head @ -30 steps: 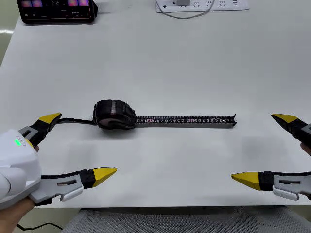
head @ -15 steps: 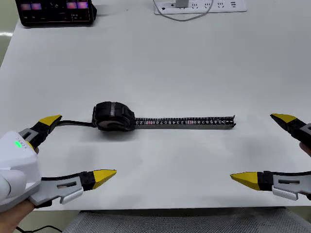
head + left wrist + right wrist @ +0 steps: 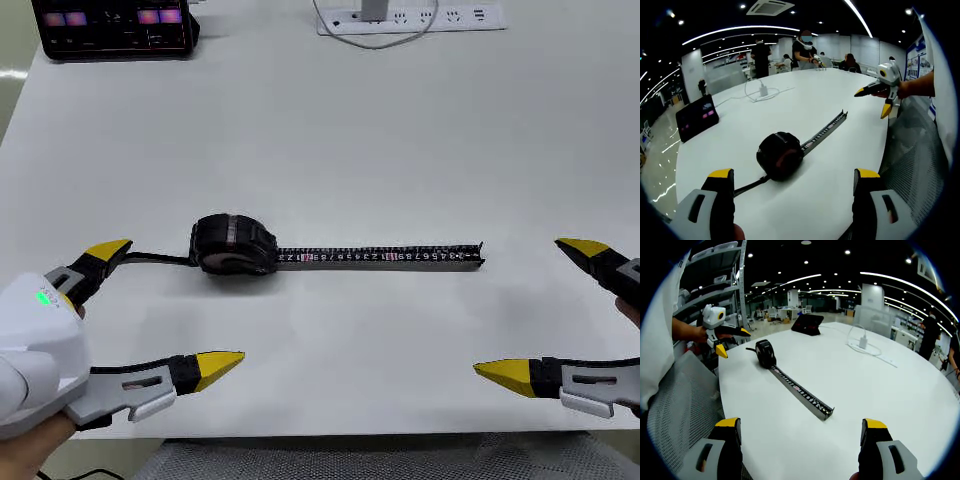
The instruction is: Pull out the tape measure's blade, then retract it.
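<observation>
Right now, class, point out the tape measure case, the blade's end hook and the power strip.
tape measure case (image 3: 234, 245): head view, top of the black housing.
end hook (image 3: 481, 253): head view, its upturned tab.
power strip (image 3: 450, 16): head view, socket face.

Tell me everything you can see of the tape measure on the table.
The tape measure has a rounded black case, plastic-looking, resting on the white table. Its dark blade with pale numerals lies pulled out flat to the right, ending in a small hook. A black strap trails left, ending near a tip of the open left tongs; whether they touch is unclear. The right tongs, open, stand apart.
</observation>
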`<state>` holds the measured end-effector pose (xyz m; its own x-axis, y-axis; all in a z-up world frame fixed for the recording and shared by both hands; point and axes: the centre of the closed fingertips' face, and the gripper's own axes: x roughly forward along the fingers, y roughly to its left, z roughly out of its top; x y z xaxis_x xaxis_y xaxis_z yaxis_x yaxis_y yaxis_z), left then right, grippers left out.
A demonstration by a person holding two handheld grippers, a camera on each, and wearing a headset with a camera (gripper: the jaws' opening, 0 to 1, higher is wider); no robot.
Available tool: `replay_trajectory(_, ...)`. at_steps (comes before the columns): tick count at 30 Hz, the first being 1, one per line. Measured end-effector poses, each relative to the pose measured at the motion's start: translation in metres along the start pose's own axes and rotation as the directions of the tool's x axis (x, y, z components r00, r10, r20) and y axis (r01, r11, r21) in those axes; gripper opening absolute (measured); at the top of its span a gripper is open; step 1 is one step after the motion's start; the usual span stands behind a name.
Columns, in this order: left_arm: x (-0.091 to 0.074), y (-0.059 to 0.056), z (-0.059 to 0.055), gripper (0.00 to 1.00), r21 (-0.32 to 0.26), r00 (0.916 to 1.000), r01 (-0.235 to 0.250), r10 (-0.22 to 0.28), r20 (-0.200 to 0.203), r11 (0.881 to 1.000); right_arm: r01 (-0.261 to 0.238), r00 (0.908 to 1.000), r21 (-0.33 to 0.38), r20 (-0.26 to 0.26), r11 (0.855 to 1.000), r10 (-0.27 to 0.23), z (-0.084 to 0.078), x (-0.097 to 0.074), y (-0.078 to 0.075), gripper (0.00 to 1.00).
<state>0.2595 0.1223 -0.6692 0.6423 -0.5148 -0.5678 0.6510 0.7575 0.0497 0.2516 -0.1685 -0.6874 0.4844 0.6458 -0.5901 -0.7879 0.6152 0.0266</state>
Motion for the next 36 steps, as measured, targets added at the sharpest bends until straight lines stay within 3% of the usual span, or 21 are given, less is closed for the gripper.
replay_trajectory(7,0.007,0.000,0.002,0.97,-0.014,1.0000,0.002,-0.002,0.002,1.000,-0.003,1.0000,0.001,-0.003,1.000,0.003,0.000,0.000,0.000,0.99)
replay_trajectory(15,0.019,0.001,0.007,0.97,-0.071,0.9999,-0.001,0.002,0.016,0.997,-0.005,1.0000,0.001,-0.002,1.000,0.005,0.001,0.001,-0.001,0.99)
replay_trajectory(23,0.032,0.005,0.009,0.95,-0.130,0.9999,-0.003,0.005,0.016,0.992,-0.008,1.0000,-0.002,-0.001,1.000,0.008,0.001,0.002,-0.001,0.99)
replay_trajectory(36,0.052,0.013,0.011,0.93,-0.214,0.9980,-0.049,0.056,0.028,0.976,-0.002,1.0000,-0.003,0.005,1.000,0.002,0.003,0.001,-0.005,0.99)
